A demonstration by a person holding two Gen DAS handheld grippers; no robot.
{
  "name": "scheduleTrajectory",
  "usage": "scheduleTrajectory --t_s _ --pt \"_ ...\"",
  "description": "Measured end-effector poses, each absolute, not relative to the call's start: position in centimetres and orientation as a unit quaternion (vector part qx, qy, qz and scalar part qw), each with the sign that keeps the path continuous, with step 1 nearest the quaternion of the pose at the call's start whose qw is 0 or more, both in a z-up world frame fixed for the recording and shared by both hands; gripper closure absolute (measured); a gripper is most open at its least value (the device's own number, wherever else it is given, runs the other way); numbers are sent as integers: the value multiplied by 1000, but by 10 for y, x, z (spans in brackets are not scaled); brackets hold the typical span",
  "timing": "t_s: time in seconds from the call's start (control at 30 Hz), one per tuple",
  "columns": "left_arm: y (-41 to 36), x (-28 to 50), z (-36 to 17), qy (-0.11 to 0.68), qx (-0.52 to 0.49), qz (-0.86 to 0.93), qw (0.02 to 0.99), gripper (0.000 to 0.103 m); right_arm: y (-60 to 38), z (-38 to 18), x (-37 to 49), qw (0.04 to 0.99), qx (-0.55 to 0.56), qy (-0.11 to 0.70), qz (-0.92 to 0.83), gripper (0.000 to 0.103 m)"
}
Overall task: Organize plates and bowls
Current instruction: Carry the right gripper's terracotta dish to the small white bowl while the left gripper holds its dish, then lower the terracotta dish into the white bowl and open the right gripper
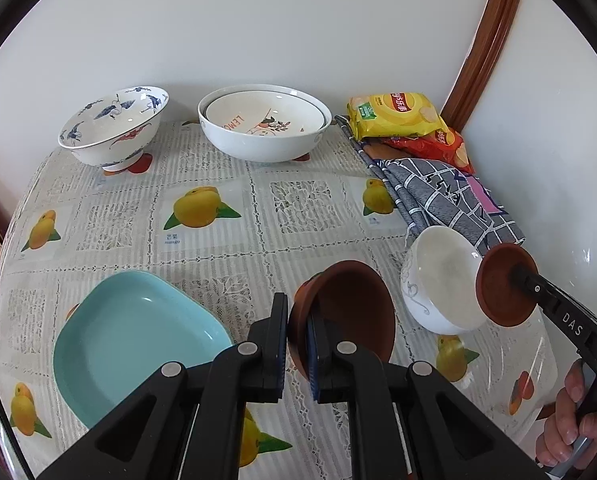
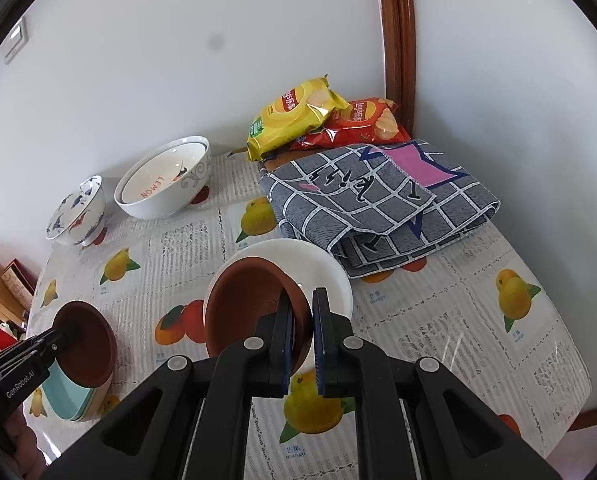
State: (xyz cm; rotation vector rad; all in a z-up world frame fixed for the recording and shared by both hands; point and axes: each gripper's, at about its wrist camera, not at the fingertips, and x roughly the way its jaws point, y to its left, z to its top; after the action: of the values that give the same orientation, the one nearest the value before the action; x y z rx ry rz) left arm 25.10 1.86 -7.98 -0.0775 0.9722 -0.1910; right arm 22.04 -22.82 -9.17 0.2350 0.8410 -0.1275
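Bowls and plates are being handled over a table (image 2: 478,344) that is being covered by a fruit-printed lace cloth. One brown bowl (image 1: 350,312) is being gripped by its rim between the closed fingers of the left gripper (image 1: 298,348), and it is being held tilted just beside the blue plate (image 1: 134,340), which is resting near the front edge. A second brown bowl (image 2: 254,308) is being pinched at its rim by the right gripper (image 2: 302,340), whose fingers are being kept closed on it; this bowl is being held tilted at the near rim of the small white bowl (image 2: 322,268), though contact cannot be judged. At the far wall, a blue-patterned bowl (image 1: 114,124) is being left standing beside a large white bowl (image 1: 264,136), inside which a plate marked LEMON (image 1: 258,114) is being kept. A folded grey checked cloth (image 2: 378,204) is lying near the corner, with a yellow chip bag (image 2: 294,116) and a red chip bag (image 2: 358,124) being propped behind it against the wall.
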Motion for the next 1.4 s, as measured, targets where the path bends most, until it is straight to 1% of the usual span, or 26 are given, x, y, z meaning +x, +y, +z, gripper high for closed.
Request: scheduleTrajectory --t_s 0.3,0.63,0.8,1.0,1.4 --pt "12 261 -92 476 -41 -97 873 94 -218 -119 235 894 103 433 -54 94" --pt "16 272 -100 485 -47 -94 868 94 -220 -123 245 897 98 427 -62 94" --pt "14 279 -104 490 -50 -90 866 94 -224 -132 255 891 93 439 -65 94" --pt "6 283 -111 497 -44 -91 862 94 -212 -144 264 890 48 448 -70 94" --pt "-5 286 -116 500 -35 -95 860 94 -210 -159 277 881 24 469 -55 94"
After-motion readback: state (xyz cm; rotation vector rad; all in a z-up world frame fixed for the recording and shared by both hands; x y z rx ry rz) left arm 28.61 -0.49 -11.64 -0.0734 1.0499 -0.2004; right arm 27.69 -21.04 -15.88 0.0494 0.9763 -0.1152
